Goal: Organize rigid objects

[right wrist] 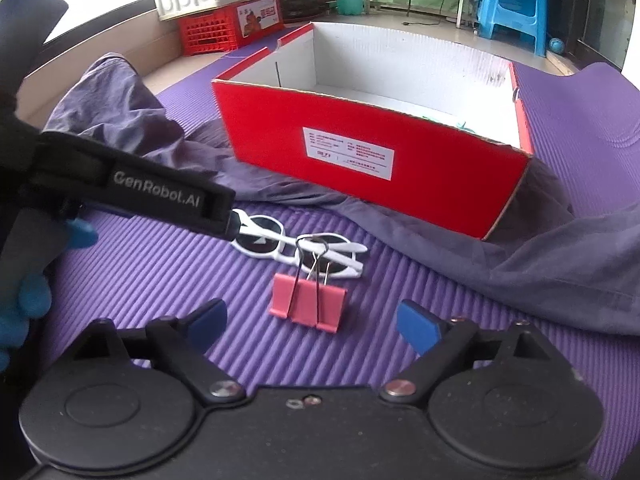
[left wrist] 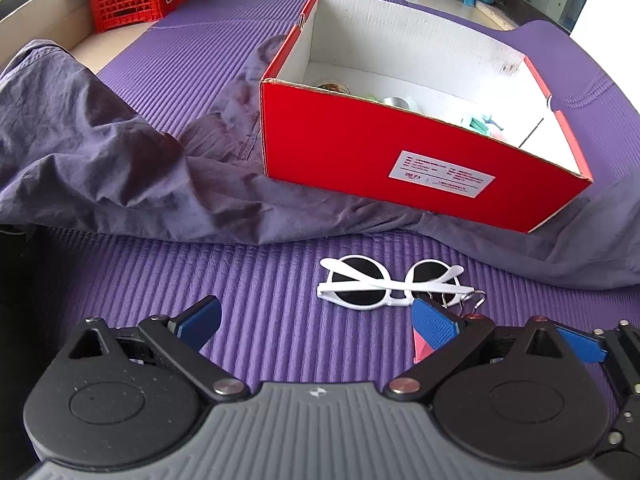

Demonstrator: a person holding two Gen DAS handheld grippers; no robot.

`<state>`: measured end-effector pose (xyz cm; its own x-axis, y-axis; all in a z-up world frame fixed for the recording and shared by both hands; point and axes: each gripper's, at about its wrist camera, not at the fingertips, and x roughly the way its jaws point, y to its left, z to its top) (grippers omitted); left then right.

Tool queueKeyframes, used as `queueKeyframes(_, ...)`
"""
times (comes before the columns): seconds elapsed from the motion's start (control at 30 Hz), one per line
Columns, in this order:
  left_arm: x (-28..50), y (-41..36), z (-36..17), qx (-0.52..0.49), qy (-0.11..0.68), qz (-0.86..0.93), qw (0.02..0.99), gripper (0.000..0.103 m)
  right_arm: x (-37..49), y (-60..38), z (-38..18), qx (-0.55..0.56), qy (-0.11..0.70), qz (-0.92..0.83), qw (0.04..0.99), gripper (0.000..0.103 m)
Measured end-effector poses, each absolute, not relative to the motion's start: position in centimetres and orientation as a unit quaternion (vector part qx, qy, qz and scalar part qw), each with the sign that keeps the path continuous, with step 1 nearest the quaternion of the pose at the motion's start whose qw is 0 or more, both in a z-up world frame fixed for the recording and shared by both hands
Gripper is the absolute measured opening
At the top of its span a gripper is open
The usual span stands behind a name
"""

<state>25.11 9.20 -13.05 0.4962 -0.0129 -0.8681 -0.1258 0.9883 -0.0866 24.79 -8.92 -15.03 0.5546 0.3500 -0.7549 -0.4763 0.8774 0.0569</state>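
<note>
**Grippers closing in on the mat's last loose items**

Left gripper point(left wrist: 316, 320) is hanging wide and empty just short of the white sunglasses point(left wrist: 390, 284), lying folded on the purple mat point(left wrist: 160, 92) before the red box point(left wrist: 420, 152).

Right gripper point(right wrist: 310, 318) is spreading wide around nothing, aiming at the pink binder clip point(right wrist: 308, 306), likely bound for the box.

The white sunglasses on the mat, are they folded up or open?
Folded. On the white sunglasses, both arms cross flat over the dark lenses, and the pair lies flat on the purple mat.
</note>
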Motion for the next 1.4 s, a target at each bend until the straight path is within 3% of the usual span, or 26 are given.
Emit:
queueKeyframes(0.23,25.7,8.5,-14.2,-0.053,0.499,0.010,0.865,0.102,25.9,-7.3,-16.8,-0.084,0.413,0.235,0.876,0.079)
queueKeyframes(0.6,26.4,8.3,-15.8,-0.050,0.495,-0.007,0.867,0.102,27.0,-6.6,-17.5,-0.083,0.407,0.224,0.882,0.071)
queueKeyframes(0.93,27.3,8.1,-17.4,-0.041,0.499,-0.005,0.865,0.102,27.5,-5.9,-18.1,-0.096,0.415,0.229,0.875,0.053)
queueKeyframes(1.4,27.7,7.7,-18.5,-0.027,0.484,0.009,0.874,0.102,27.7,-5.8,-18.5,-0.090,0.417,0.225,0.876,0.052)
